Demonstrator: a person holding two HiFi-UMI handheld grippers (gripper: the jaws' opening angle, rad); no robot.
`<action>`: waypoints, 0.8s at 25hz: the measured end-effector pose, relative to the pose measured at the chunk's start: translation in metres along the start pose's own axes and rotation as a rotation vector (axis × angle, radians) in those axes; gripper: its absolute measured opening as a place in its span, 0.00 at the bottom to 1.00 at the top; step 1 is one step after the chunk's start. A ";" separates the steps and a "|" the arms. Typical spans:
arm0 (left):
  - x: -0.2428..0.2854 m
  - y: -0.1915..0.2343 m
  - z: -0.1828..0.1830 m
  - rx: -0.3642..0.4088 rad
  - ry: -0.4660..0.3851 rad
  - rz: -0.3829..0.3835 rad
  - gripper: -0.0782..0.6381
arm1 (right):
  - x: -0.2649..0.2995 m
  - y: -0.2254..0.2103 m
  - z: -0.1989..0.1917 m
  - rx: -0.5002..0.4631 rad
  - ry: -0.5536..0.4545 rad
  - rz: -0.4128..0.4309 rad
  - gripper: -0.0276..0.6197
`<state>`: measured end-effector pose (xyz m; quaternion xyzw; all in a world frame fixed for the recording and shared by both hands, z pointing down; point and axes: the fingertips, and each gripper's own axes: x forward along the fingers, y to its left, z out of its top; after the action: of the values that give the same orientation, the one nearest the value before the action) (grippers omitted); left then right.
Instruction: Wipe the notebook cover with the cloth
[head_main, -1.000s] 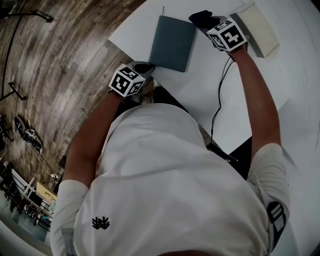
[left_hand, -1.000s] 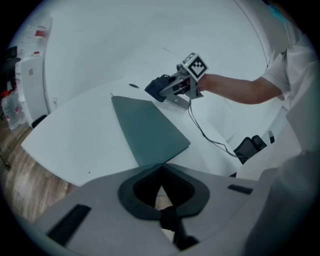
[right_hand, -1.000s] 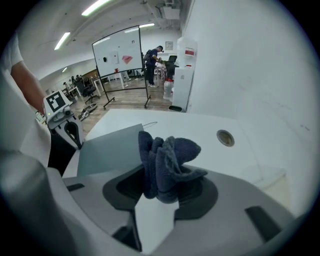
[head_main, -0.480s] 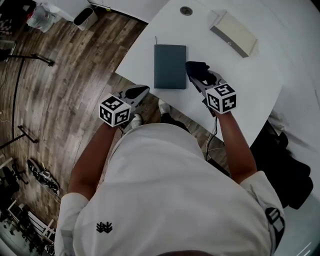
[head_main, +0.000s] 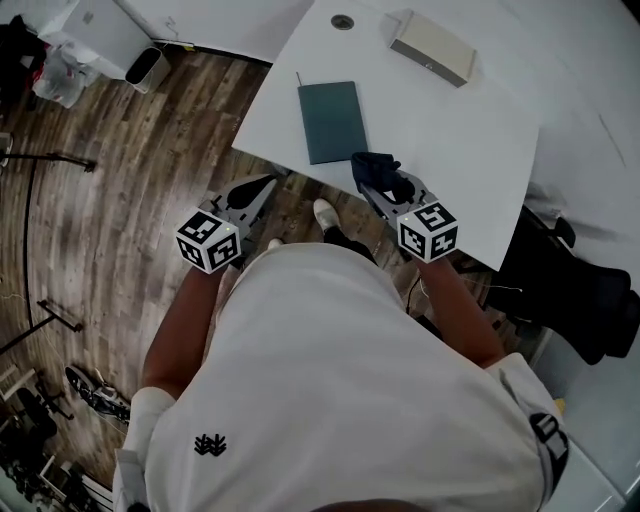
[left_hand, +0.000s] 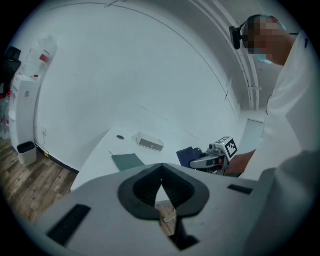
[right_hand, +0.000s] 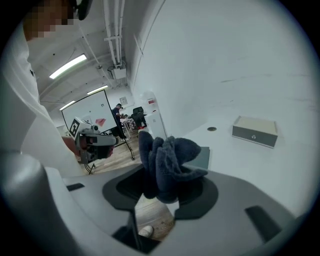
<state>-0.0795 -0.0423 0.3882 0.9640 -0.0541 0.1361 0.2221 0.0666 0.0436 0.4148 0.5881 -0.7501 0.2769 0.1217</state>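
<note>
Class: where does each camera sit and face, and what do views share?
Head view: on the head, facing down at table and notebook; torso, arms show.
Left gripper view: on the shut left tongs, facing the table; torso right.
Right gripper view: on the right tongs gripping the cloth, facing table and room; torso left.
All see the notebook.

No legible text, number or brand; only black-white square markers (head_main: 208, 240) on left gripper (head_main: 260, 188), right gripper (head_main: 378, 184).
</note>
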 end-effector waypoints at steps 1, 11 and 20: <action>-0.007 -0.003 0.000 0.005 -0.005 -0.008 0.12 | -0.004 0.010 -0.003 0.003 -0.010 -0.006 0.29; -0.056 -0.020 -0.007 0.010 0.006 -0.066 0.12 | -0.028 0.083 -0.020 0.013 -0.072 -0.061 0.29; -0.086 -0.031 -0.008 0.020 -0.015 -0.093 0.12 | -0.037 0.128 -0.018 -0.025 -0.085 -0.071 0.29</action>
<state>-0.1590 -0.0069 0.3578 0.9686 -0.0095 0.1191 0.2181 -0.0469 0.1041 0.3762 0.6239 -0.7367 0.2379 0.1068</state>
